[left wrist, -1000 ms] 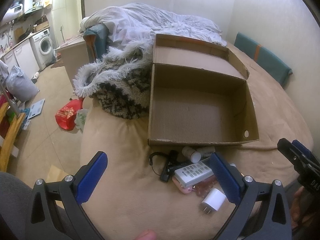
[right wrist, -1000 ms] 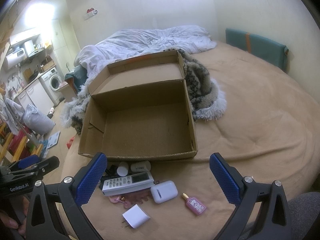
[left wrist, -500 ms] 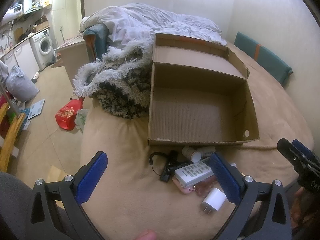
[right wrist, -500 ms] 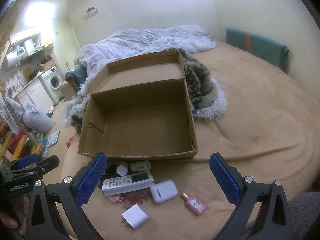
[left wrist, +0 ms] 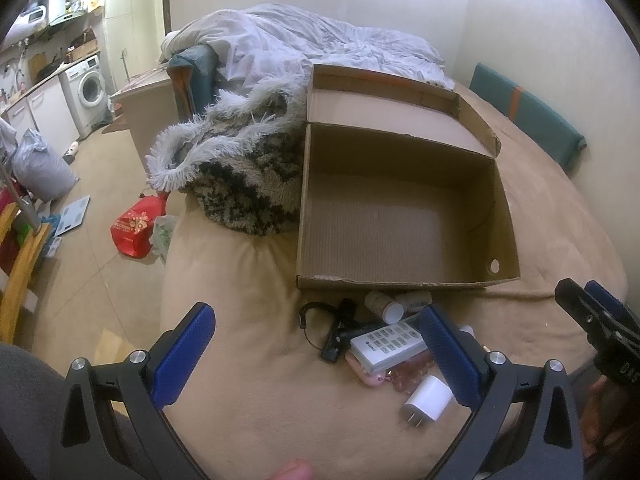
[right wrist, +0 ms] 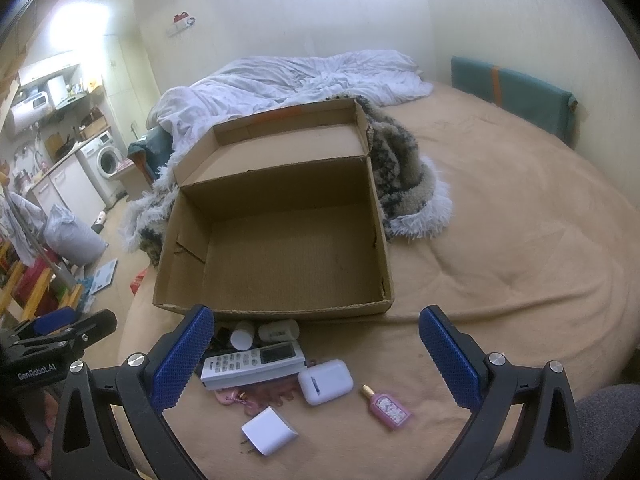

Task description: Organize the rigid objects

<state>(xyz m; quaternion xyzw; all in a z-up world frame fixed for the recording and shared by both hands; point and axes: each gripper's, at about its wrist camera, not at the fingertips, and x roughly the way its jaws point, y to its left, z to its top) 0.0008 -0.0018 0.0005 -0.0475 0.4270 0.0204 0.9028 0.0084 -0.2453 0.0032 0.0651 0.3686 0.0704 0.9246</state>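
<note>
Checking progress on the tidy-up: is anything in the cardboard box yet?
No, the cardboard box shows only its bare floor; the remote lies outside it.

A rumpled white duvet [right wrist: 304, 76] lies beyond a shaggy throw [left wrist: 240, 176] — a washing machine [left wrist: 90, 88], seemingly, far left.

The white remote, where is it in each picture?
Left wrist view: the remote lies low and right of centre, its right end hidden behind the left gripper's right finger.
Right wrist view: the remote lies low and left of centre, in full view, beside the right gripper's left finger.
Shared landmark: the box, whose near wall stands just beyond it.
</note>
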